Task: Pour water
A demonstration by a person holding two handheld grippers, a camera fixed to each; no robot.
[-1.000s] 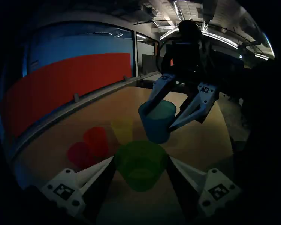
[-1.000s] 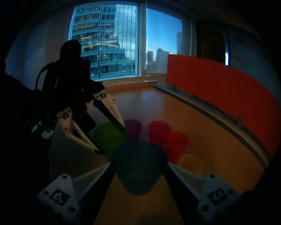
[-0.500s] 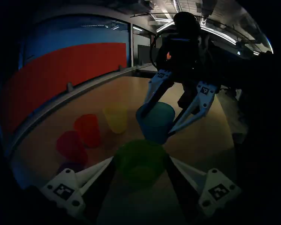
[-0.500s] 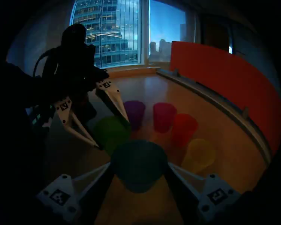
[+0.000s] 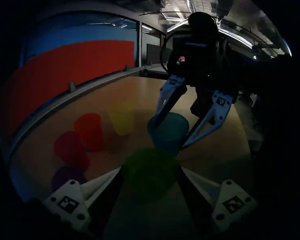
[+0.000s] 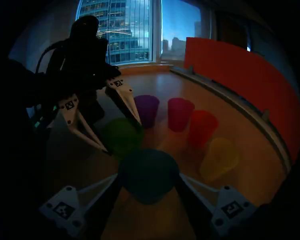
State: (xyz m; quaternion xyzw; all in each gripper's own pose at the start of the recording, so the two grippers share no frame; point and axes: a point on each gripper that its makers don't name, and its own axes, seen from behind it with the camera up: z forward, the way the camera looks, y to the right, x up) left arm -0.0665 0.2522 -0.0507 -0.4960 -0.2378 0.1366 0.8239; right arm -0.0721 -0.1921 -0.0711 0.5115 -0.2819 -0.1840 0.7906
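Grippers: left gripper (image 5: 151, 171) clamped on green cup (image 5: 150, 182); right gripper (image 6: 148, 179) clamped on teal cup (image 6: 148, 170). Cup row (image 6: 198, 126) on surface (image 6: 166, 85), far right.

In the left gripper view, the green cup (image 5: 150, 176) covers the lower part of the teal cup (image 5: 169, 129) behind it. The purple cup (image 5: 65, 176) is partly hidden behind a finger of the left gripper (image 5: 150, 170) (its upper part is visible). In this dim light it cannot be told whether any cup holds water. In the right gripper view, the person (image 6: 14, 100) is an unresolved black silhouette.
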